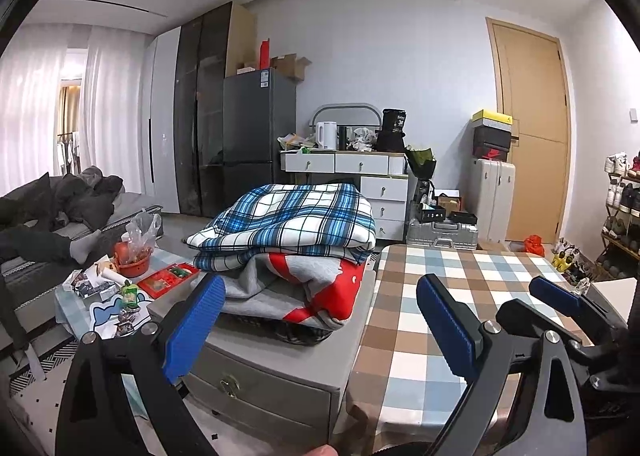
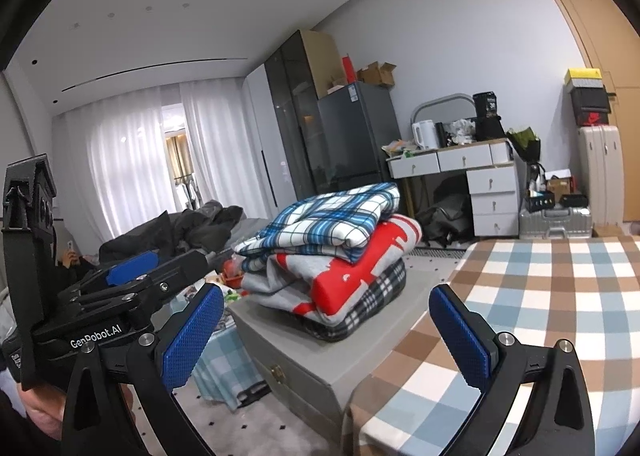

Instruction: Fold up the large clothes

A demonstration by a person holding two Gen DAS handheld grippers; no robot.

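A stack of folded clothes sits on a grey chest (image 1: pixel 272 364). A blue plaid garment (image 1: pixel 296 215) lies on top, a grey and red one (image 1: pixel 320 288) under it, and a black and white plaid one (image 2: pixel 368 308) at the bottom. My left gripper (image 1: pixel 320 322) is open and empty, short of the stack, its fingers straddling the chest's near edge. My right gripper (image 2: pixel 326 336) is also open and empty, just right of the left one, over the edge of the checked tablecloth (image 2: pixel 560 296). No garment lies on the cloth.
A low table (image 1: pixel 72 304) with snacks and a red basket (image 1: pixel 134 262) stands left of the chest. A person lies on the dark sofa (image 1: pixel 48 215) at far left. A fridge (image 1: pixel 256 127), a white desk (image 1: pixel 360 167), suitcases (image 1: pixel 492 191) and a shoe rack (image 1: pixel 624 207) line the back.
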